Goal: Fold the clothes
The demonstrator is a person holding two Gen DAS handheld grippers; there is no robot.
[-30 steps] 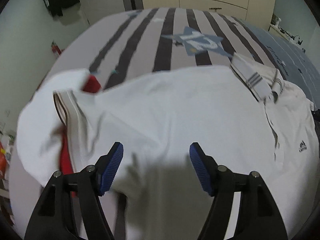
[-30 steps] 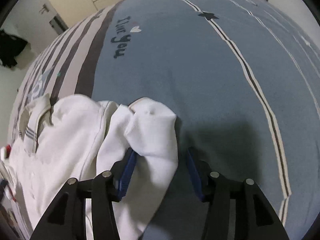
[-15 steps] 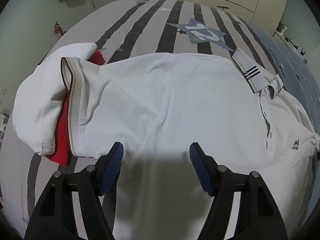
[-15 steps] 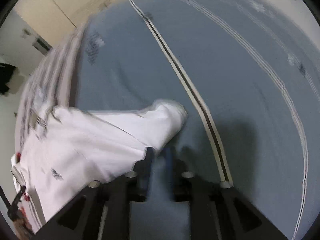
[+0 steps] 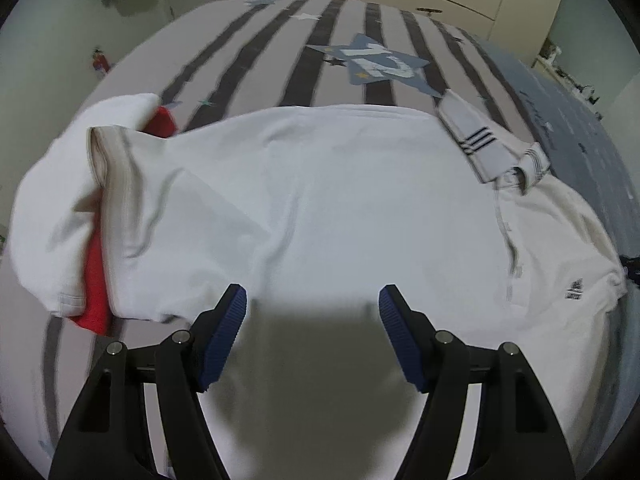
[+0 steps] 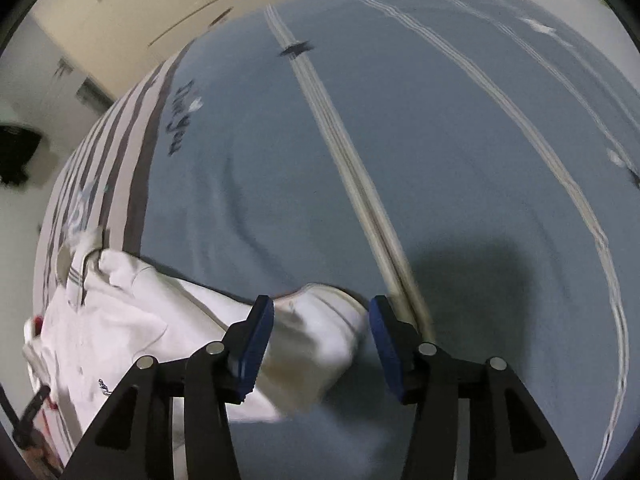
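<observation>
A: Hard to make out at far left of the left wrist view: a red garment (image 5: 93, 280), mostly buried under the white polo shirt (image 5: 320, 200), only edges peeking out.

B: Blurred there too, the shirt's hem (image 5: 108, 168) smeared by motion. Spread flat over the striped bedcover (image 5: 256, 56) otherwise.

A: Left gripper (image 5: 313, 320) hovering over the shirt's near edge, jaws spread wide, nothing between the pads. Lower shirt edge lost in the gripper's shadow.

B: Further right, collar (image 5: 486, 148) with dark stripes, folded over. Small chest logo (image 5: 574, 290), unreadable. Dark scrap at the right rim, cut off, impossible to identify.

A: Right wrist view: shirt body cut off by the left frame edge, logo (image 6: 103, 387) a smudge.

B: Sleeve (image 6: 320, 332) lying between the fingers of the right gripper (image 6: 321, 330) on the blue bedcover (image 6: 400, 160). Jaws just been opening, pads apart from the cloth, no pinch.

A: No containers anywhere in view.
</observation>
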